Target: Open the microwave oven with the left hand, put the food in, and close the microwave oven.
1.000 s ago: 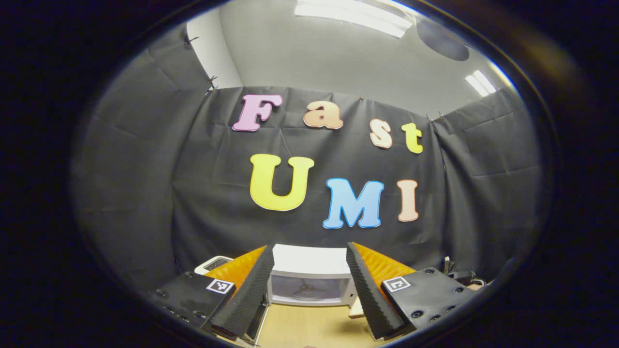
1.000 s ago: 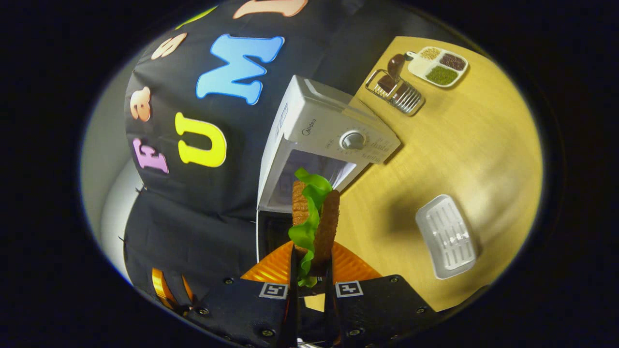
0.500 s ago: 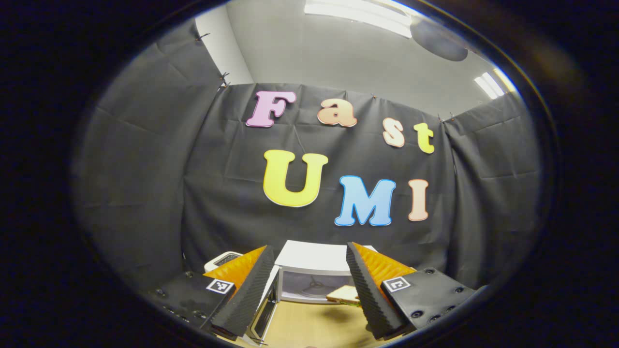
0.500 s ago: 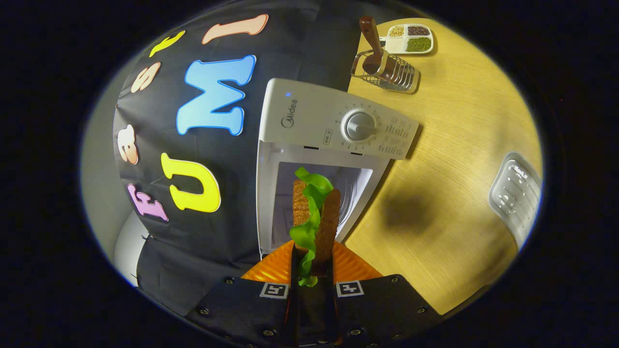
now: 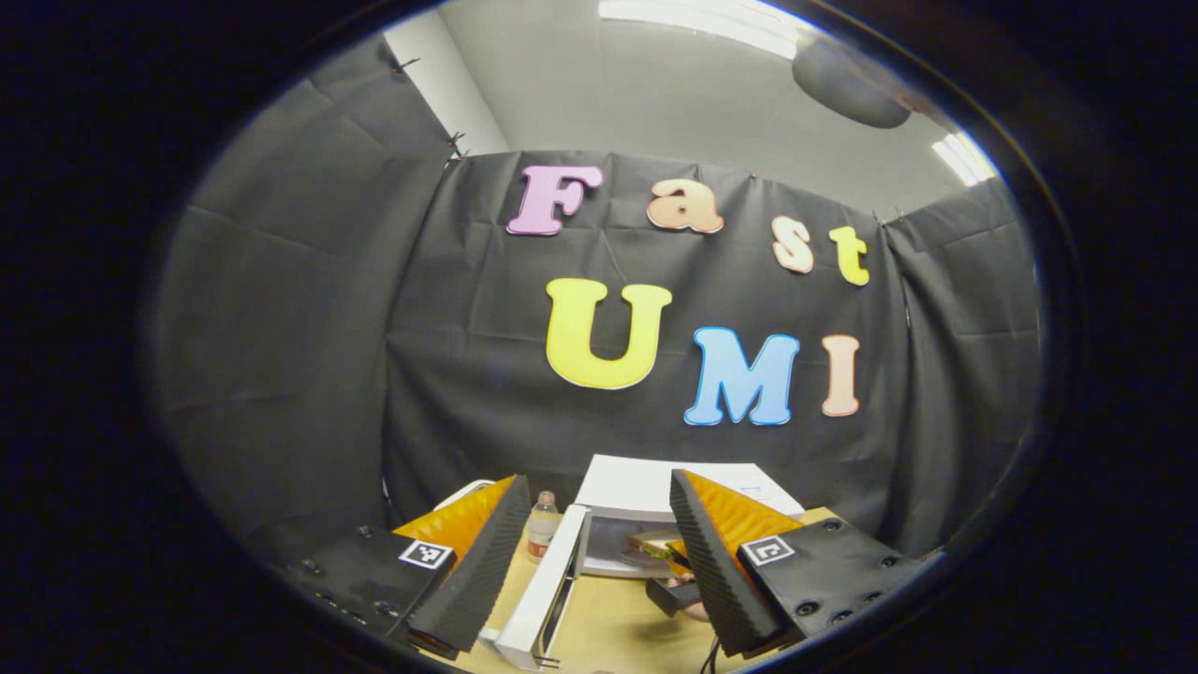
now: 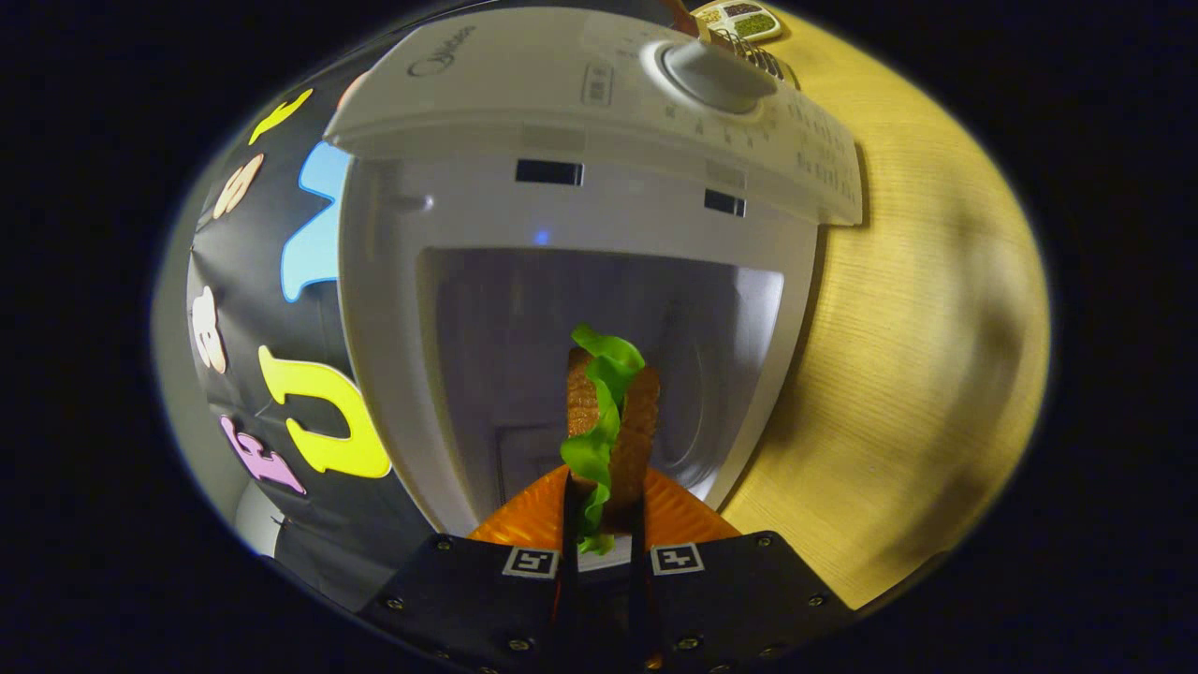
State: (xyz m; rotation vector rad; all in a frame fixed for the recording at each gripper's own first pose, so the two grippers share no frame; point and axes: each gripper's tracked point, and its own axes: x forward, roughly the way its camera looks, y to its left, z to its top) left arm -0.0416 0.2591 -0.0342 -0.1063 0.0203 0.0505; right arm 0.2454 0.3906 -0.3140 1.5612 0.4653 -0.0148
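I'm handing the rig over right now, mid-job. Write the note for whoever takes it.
Right gripper: shut on the sandwich, at the mouth of the microwave, pointing into the cavity.
Left gripper: open, holding nothing, back from the microwave.
Microwave door: swung open to the left.
Done: door opened, food picked up and brought to the opening.
Left: set the sandwich down inside, release, pull out, then close the door with the left gripper.

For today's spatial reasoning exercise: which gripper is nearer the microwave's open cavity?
Right. The right gripper holds the sandwich at the microwave mouth; the left gripper hangs back, open.
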